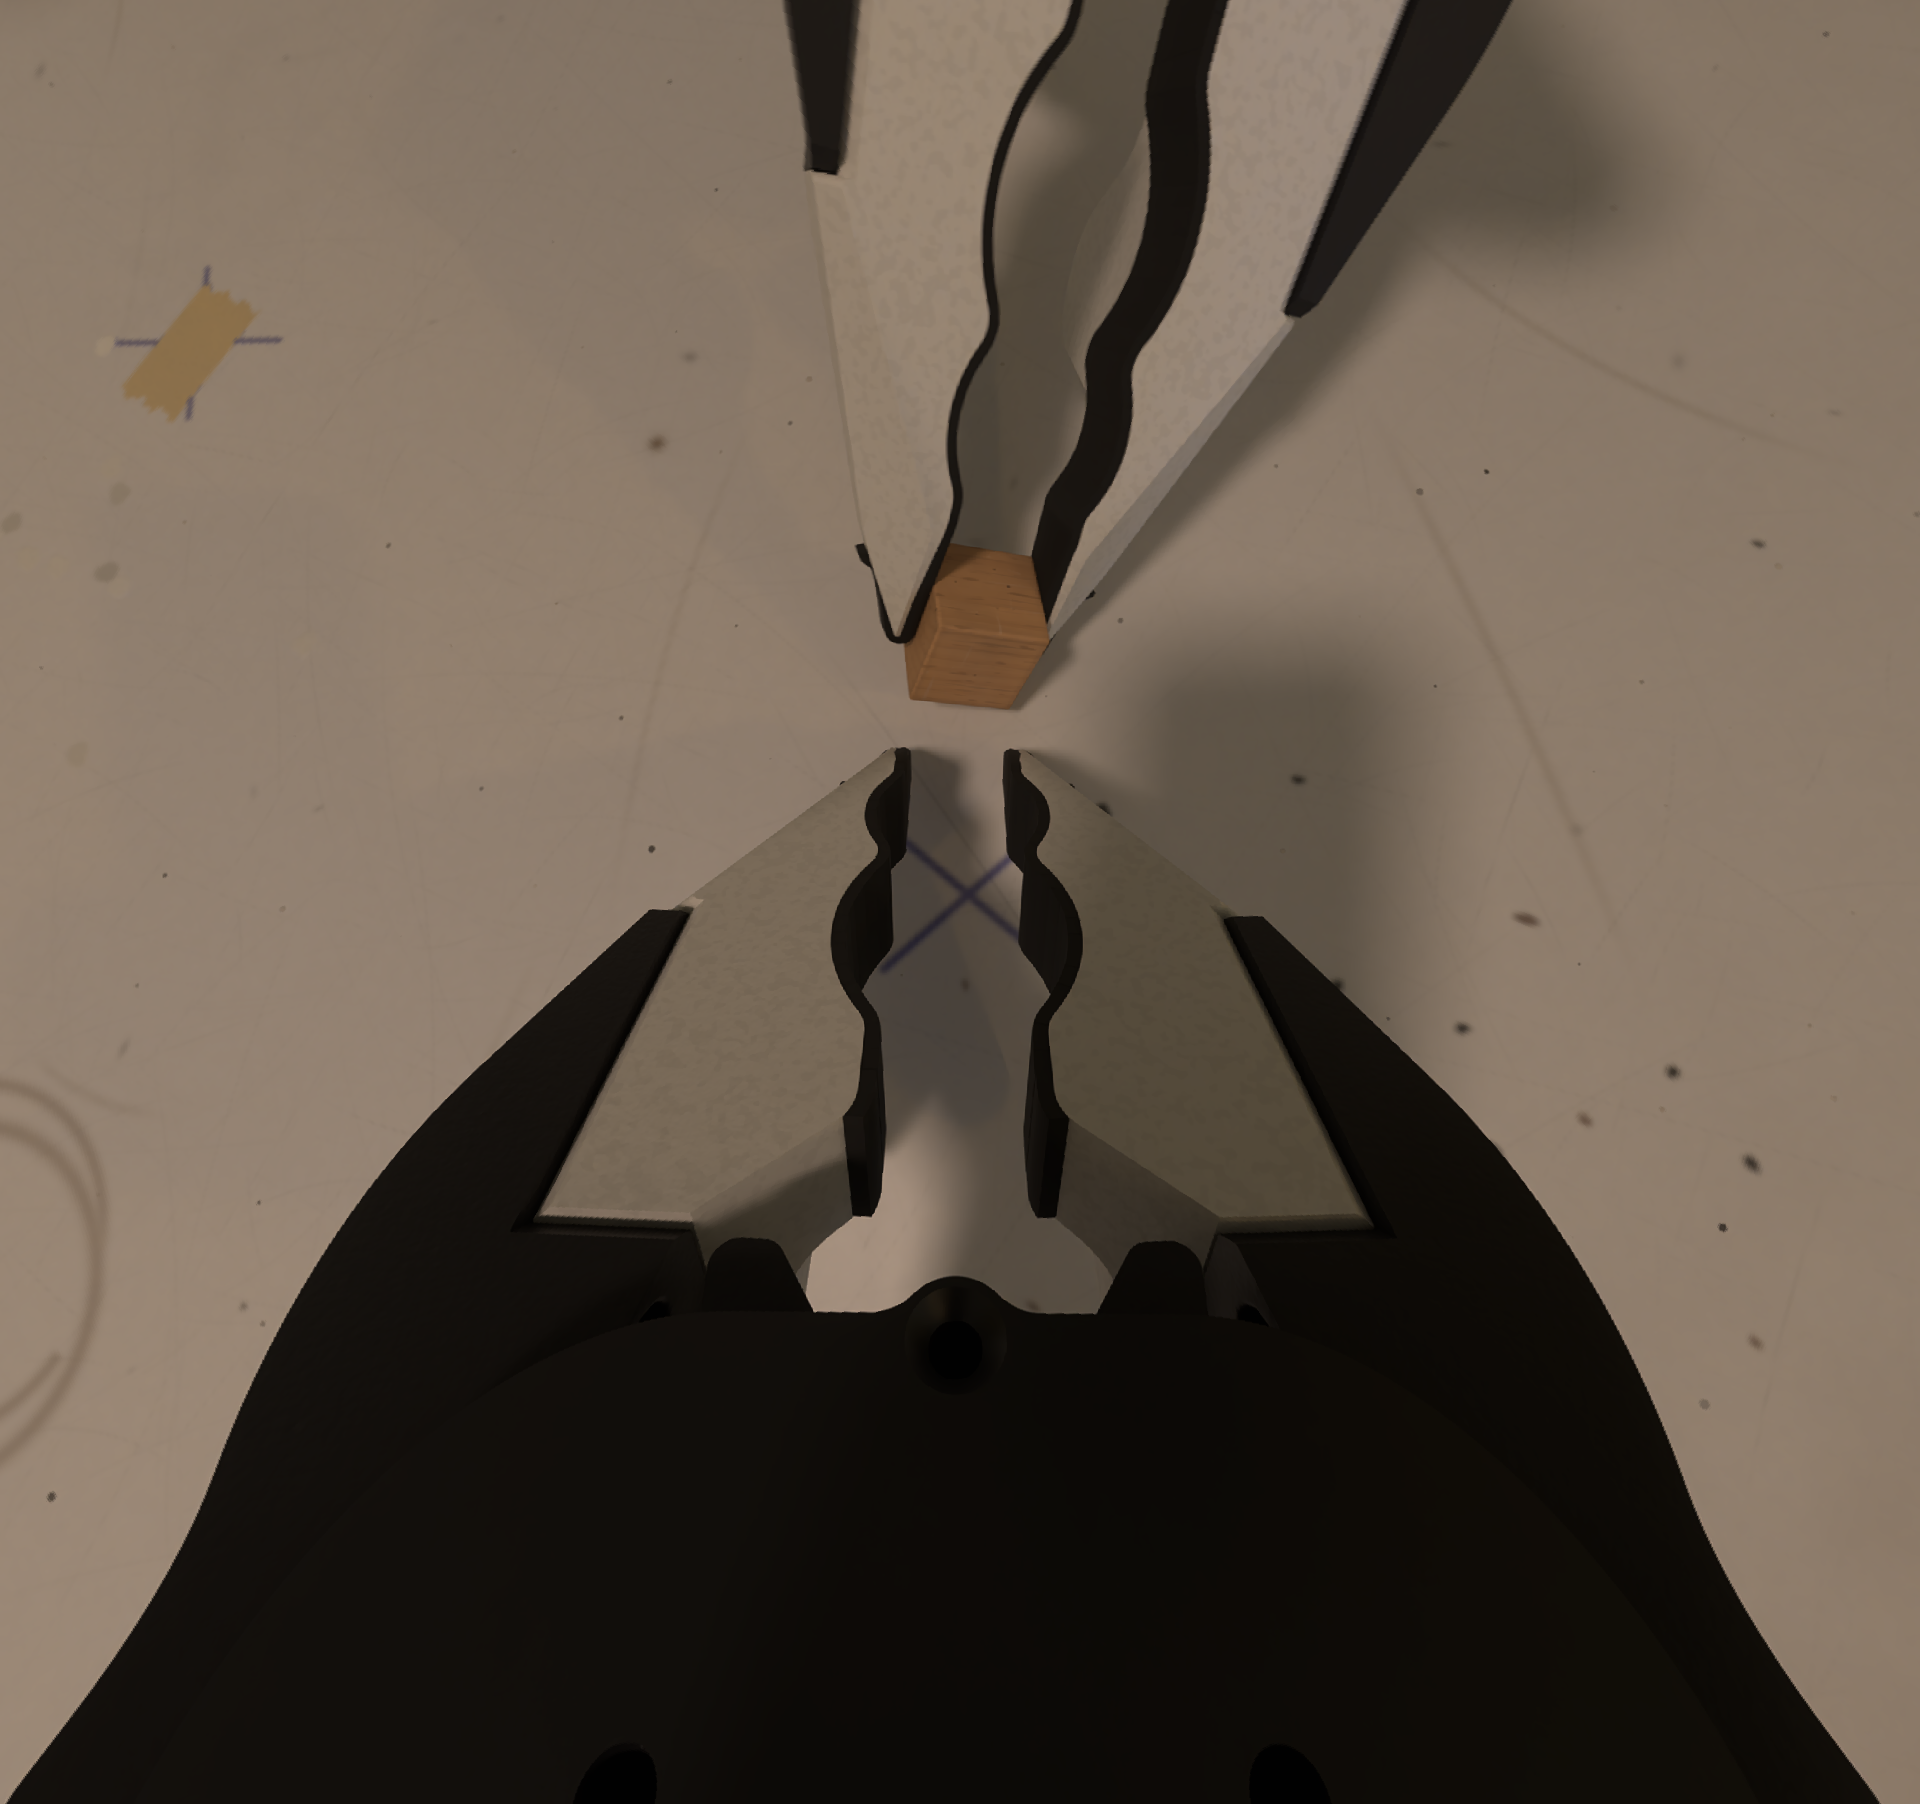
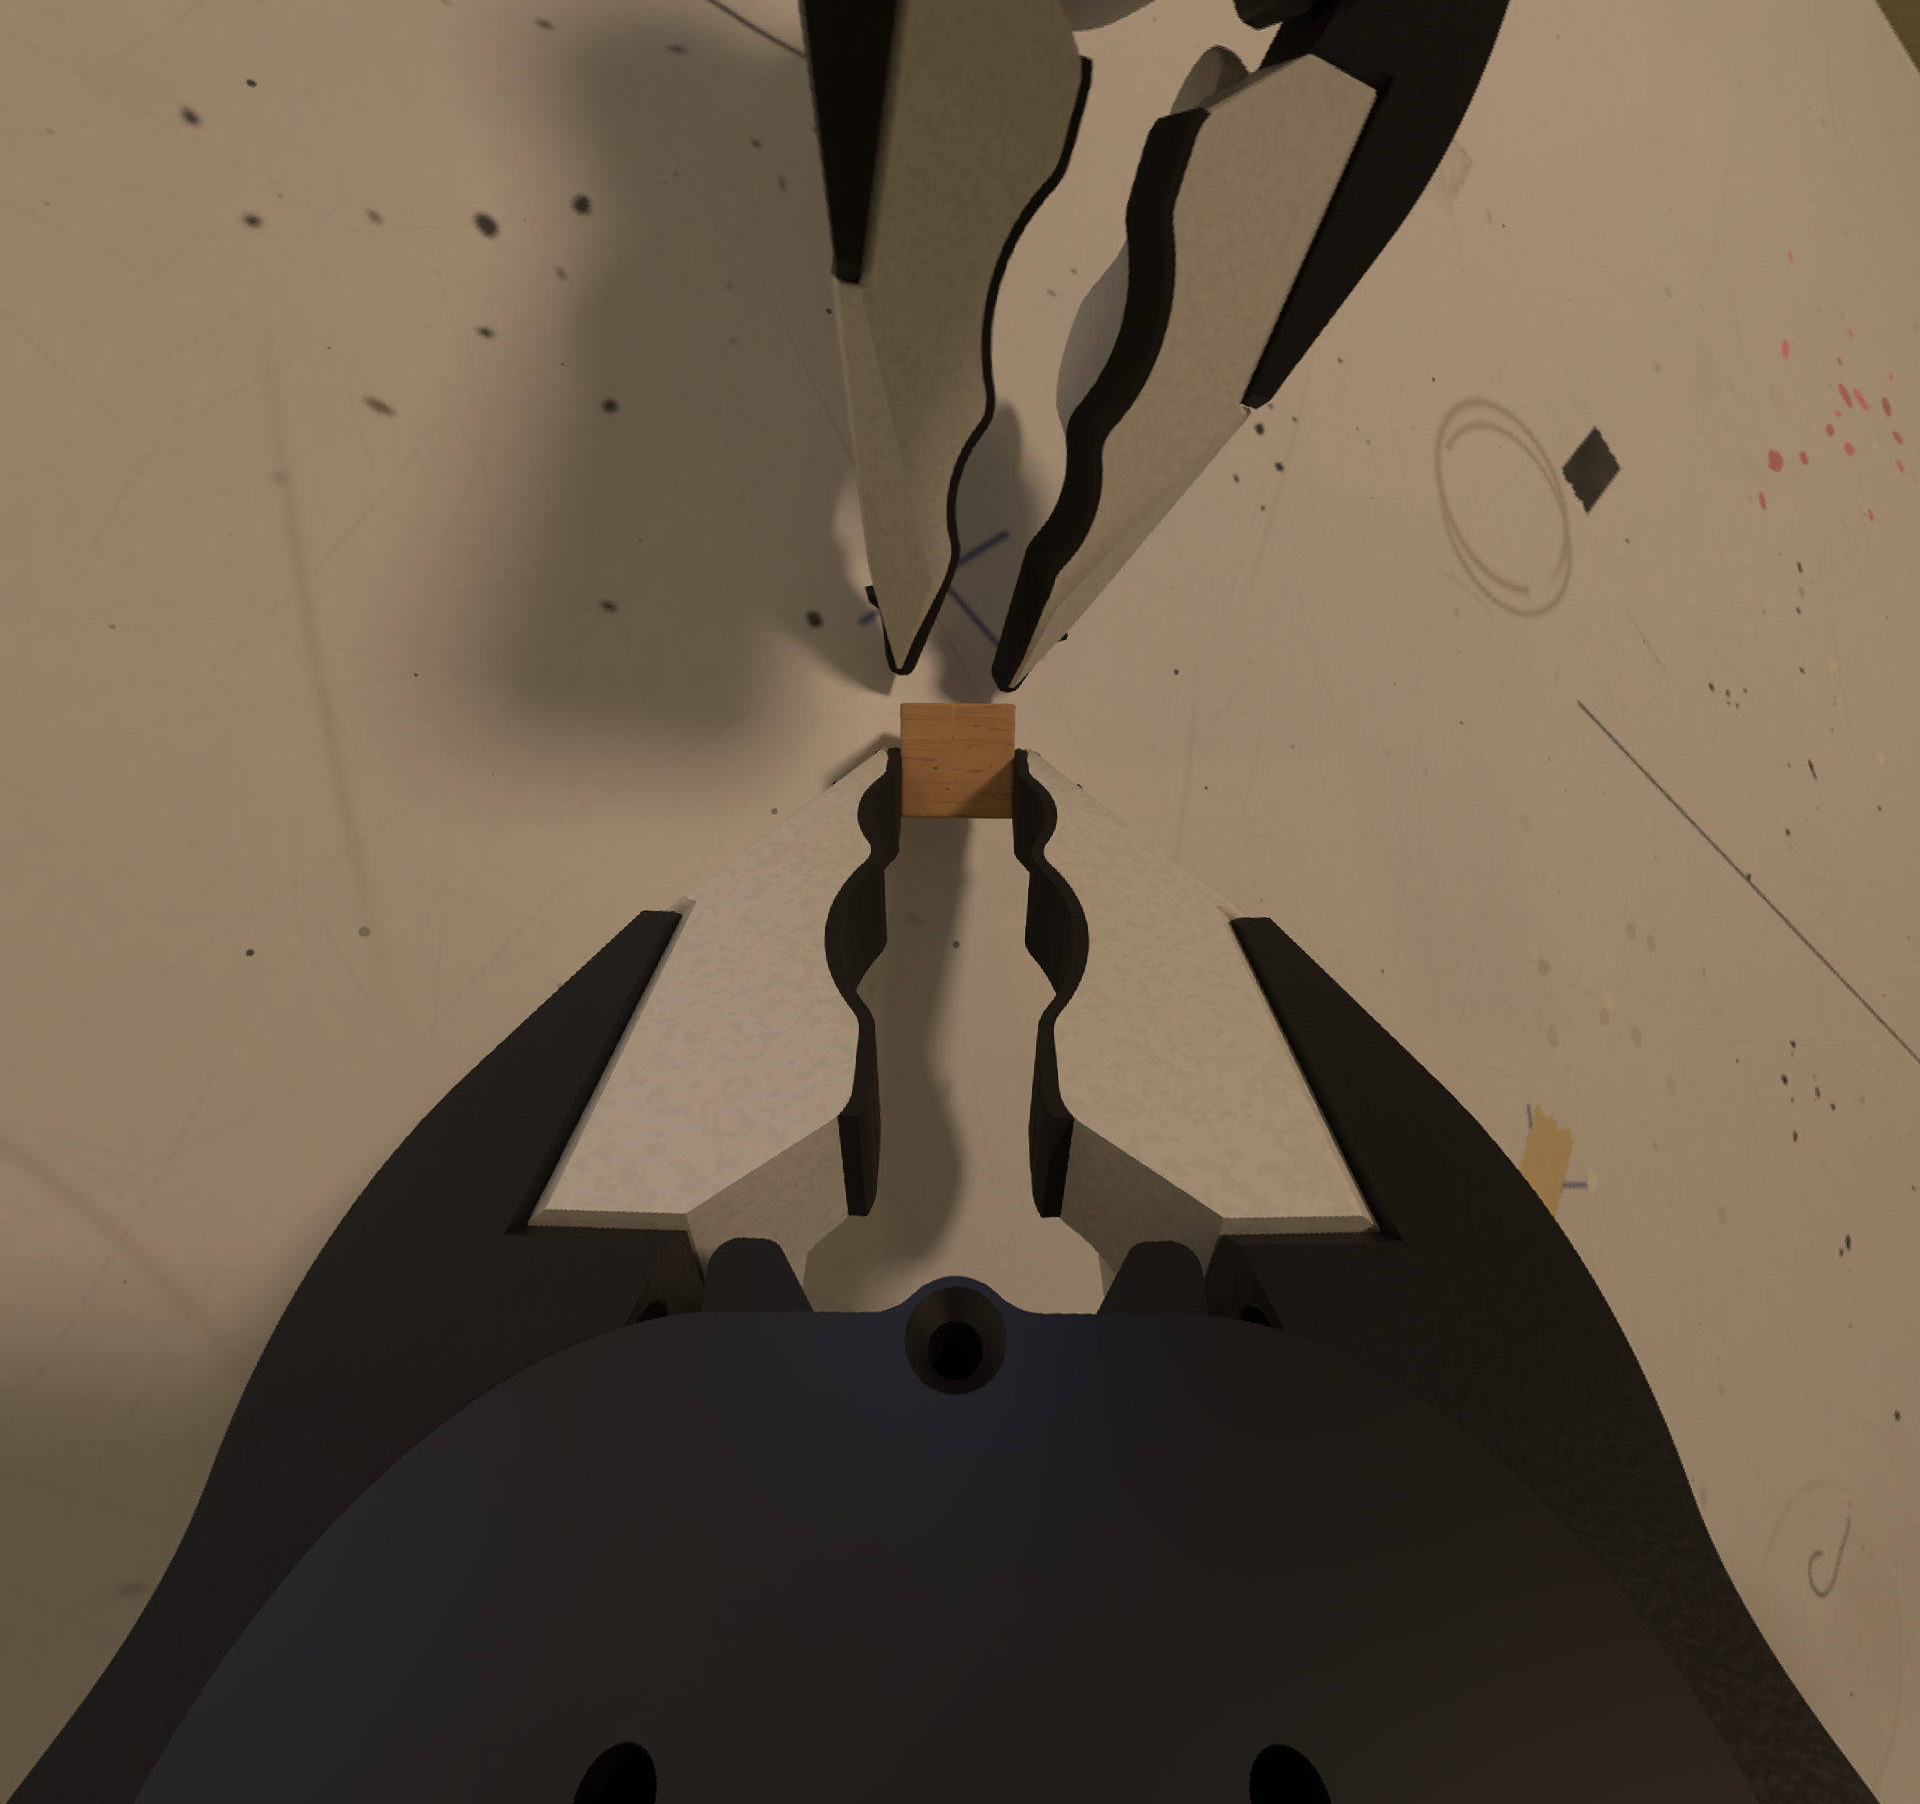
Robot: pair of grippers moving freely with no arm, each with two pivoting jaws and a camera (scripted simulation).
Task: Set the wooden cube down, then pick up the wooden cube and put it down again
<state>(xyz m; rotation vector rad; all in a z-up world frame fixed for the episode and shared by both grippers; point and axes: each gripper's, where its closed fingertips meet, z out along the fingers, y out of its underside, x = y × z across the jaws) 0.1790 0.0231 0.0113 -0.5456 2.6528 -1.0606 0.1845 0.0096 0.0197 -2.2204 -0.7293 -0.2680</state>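
Note:
The small wooden cube [image 2: 956,762] sits between the fingertips of my right gripper [image 2: 958,767], which is shut on it, touching both sides. The left wrist view shows the same grip from the front: the cube [image 1: 971,663] is held at the tips of the right gripper [image 1: 977,632], very low over the table. I cannot tell if it touches the surface. My left gripper [image 1: 956,757] is empty, its jaws a narrow gap apart, pointing at the cube from just short of it. It shows in the right wrist view [image 2: 951,676] facing the cube.
A blue cross mark [image 1: 966,892] lies on the beige table under the left gripper. A strip of tan tape [image 1: 187,352] lies far left. In the right wrist view, a black square [image 2: 1590,471], a ring stain [image 2: 1507,518] and the table edge [image 2: 1860,9] lie to the right.

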